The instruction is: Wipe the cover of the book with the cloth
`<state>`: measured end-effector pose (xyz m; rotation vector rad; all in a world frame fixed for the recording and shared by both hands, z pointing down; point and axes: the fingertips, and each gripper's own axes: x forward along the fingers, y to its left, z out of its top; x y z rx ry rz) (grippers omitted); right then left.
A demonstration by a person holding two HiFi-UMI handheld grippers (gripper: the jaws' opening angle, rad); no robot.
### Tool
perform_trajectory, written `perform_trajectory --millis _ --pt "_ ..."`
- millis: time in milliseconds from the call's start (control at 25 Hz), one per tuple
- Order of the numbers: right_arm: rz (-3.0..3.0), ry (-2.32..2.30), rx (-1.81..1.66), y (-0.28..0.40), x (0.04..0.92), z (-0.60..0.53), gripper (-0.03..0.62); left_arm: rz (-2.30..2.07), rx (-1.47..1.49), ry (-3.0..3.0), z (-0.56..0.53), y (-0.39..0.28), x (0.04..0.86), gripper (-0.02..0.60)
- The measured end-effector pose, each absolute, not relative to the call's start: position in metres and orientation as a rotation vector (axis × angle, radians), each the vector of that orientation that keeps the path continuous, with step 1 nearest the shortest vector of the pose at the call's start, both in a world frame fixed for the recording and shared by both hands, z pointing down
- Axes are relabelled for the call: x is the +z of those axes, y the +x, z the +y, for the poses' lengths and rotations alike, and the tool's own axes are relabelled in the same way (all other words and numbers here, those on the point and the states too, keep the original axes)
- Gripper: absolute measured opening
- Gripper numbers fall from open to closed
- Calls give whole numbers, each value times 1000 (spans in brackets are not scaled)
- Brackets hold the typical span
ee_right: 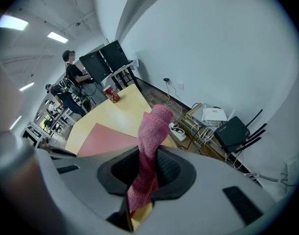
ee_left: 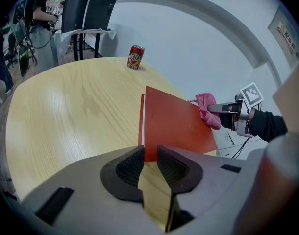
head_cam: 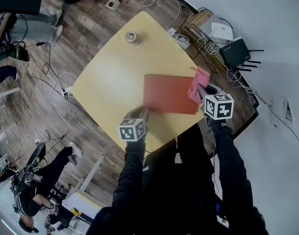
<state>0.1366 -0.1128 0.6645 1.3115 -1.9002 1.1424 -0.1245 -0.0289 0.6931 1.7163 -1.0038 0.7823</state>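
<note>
left tool (ee_left: 149,154): jaws a narrow slit apart, gripping nothing, tips at near corner of red book (head_cam: 170,94), likely steadying it | right tool (ee_right: 150,166): clamped on pink cloth (ee_right: 152,129) at book's right edge, poised to wipe | book: flat on worktop (head_cam: 110,72)

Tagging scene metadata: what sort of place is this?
Probably an office or lab workroom: black flat monitors on a stand, loose cables across the wood-plank floor, a black router with antennas by the white wall.
</note>
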Motion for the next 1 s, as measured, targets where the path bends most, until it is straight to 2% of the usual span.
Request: perform_trajectory --millis 160,440,1000 --pt "-1952 1303 1151 124 648 -110 81 -1000 779 1718 -29 -124 693 109" --pt "-2102 1200 1168 56 618 -121 81 -997 759 1722 -31 -128 693 109" --pt "-2180 942 1340 -72 637 -122 81 -980 733 1731 -34 -123 692 109"
